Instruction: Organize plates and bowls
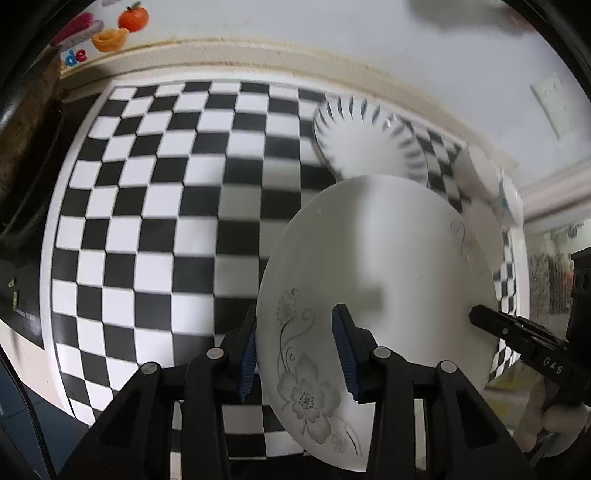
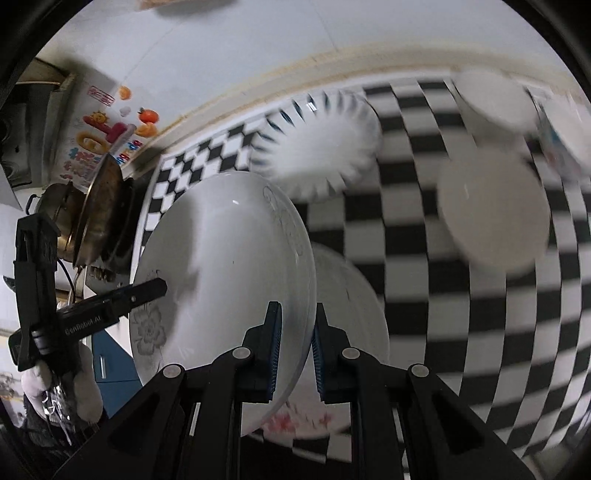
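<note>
A white plate with a grey flower print (image 1: 388, 266) is held tilted above the checkered table (image 1: 155, 221). My left gripper (image 1: 299, 354) has its jaws on either side of the plate's near rim, closed on it. My right gripper (image 2: 297, 350) grips the opposite rim of the same plate (image 2: 221, 258). A second plate with pink flowers (image 2: 347, 332) lies on the table under it. A blue-striped plate (image 1: 369, 140) lies at the back; it also shows in the right wrist view (image 2: 317, 147). White bowls (image 2: 491, 214) stand to the right.
A wok and pot (image 2: 92, 214) sit on a stove at the table's left end. The wall with fruit stickers (image 1: 125, 26) runs behind the table. More white bowls (image 1: 484, 177) stand near the table's right edge.
</note>
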`<state>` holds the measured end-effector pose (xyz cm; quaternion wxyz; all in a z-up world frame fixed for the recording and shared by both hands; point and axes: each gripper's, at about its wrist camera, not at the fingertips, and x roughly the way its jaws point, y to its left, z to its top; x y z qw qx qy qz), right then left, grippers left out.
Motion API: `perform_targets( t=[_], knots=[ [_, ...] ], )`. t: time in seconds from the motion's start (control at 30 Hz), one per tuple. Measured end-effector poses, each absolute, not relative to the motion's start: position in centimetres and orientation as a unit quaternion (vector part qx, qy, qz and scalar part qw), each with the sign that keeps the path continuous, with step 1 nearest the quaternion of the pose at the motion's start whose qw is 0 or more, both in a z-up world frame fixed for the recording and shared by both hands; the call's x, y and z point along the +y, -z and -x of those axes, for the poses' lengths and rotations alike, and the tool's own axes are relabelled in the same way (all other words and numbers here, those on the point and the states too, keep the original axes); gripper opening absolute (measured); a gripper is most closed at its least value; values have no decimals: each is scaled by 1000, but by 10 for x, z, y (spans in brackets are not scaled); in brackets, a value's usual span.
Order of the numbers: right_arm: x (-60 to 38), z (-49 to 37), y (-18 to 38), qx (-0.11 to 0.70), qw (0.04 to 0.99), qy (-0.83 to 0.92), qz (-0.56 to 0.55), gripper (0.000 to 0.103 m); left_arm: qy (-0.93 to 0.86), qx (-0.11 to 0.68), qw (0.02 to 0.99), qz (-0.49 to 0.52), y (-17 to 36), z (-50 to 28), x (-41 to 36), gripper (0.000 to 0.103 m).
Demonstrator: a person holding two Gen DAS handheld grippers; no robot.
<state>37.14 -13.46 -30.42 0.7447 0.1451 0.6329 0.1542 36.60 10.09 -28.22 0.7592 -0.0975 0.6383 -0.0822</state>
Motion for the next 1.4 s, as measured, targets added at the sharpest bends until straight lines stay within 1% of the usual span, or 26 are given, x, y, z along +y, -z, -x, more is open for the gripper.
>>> perform_targets(
  t=[0.23,0.47,0.77,1.0,1.07,1.13,1.23,1.4],
  knots=[
    [-151,-327,342,661,720,-135,-166,18,90,660,744,56,299,-346,82,35],
    [-158,-313,357,676,708,-122,-161,17,89,683,725,19,316,-335,69,35],
    [-160,-314,361,687,702,-111,-148,17,85,699,710,4,333,-328,63,35],
    [-162,-324,357,688,705,-91,-150,18,92,701,707,3,335,-327,61,35],
    [-163,-326,356,691,703,-82,-147,20,93,701,707,-3,334,-326,58,35],
    [-163,-327,357,700,698,-63,-136,20,93,701,707,-10,335,-325,56,35],
    [-162,-329,358,707,689,-65,-149,20,94,701,707,-8,334,-326,57,35],
    [-154,-331,359,715,686,-58,-119,20,99,705,703,-2,338,-327,57,35]
  ],
)
